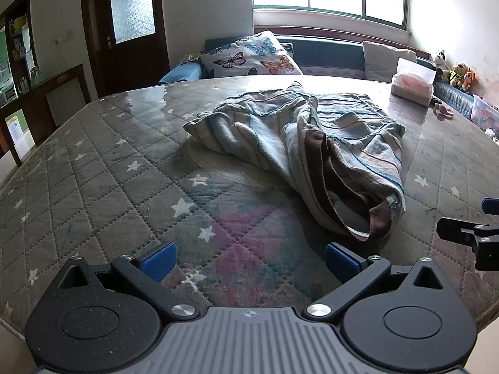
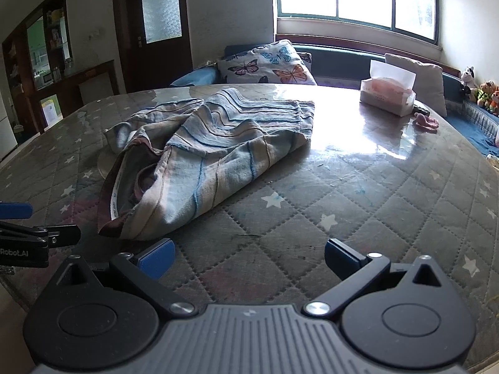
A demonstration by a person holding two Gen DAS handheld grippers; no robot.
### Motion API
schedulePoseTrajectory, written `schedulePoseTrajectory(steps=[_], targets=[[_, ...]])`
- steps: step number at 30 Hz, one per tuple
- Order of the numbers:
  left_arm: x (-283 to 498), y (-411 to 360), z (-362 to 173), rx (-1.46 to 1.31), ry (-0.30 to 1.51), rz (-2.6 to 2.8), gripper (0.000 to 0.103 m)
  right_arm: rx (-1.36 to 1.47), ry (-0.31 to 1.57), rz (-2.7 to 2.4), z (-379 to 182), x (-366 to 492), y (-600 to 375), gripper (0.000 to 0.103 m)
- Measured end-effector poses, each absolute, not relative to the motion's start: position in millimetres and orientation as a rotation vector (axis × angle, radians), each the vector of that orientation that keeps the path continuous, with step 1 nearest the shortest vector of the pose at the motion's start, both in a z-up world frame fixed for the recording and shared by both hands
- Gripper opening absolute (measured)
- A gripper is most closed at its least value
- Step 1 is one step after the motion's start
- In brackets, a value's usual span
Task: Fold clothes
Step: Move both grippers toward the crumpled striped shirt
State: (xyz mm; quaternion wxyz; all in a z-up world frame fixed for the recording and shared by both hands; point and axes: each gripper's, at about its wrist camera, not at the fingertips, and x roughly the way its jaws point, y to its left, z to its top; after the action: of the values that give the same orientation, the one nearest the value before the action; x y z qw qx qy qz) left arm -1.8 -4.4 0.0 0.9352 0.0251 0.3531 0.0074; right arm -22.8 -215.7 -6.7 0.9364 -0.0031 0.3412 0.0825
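On the quilted desk (image 1: 93,168) a crumpled striped garment (image 1: 299,143) lay just ahead of the left gripper (image 1: 249,260) and right gripper (image 2: 249,257), both wide and empty, so spreading it flat first seemed wise.

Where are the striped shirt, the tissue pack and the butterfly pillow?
striped shirt (image 2: 218,143), right wrist view, middle of the cloth
tissue pack (image 2: 388,95), right wrist view, front face
butterfly pillow (image 1: 249,56), left wrist view, printed front

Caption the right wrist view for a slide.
Open right gripper hovers before a crumpled striped garment on the quilted table.
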Motion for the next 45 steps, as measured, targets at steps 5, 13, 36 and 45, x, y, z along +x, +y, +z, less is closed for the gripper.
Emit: schedulePoseTrajectory(steps=[5, 13, 36, 45], targets=[[-2, -6, 2, 0.052, 0.717, 0.008, 0.103, -0.01, 0.689, 0.171, -5, -25, -212, 0.103], [-4, -7, 5, 0.054, 0.711, -0.001, 0.103, -0.015, 0.67, 0.174, 1, -28, -210, 0.103], [19, -5, 4, 0.057, 0.728, -0.011, 0.103, -0.048, 0.667, 0.22, 8, 0, -195, 0.103], [41, 1, 15, 0.058, 0.705, -0.006, 0.103, -0.056, 0.678, 0.247, 10, 28, -189, 0.103]])
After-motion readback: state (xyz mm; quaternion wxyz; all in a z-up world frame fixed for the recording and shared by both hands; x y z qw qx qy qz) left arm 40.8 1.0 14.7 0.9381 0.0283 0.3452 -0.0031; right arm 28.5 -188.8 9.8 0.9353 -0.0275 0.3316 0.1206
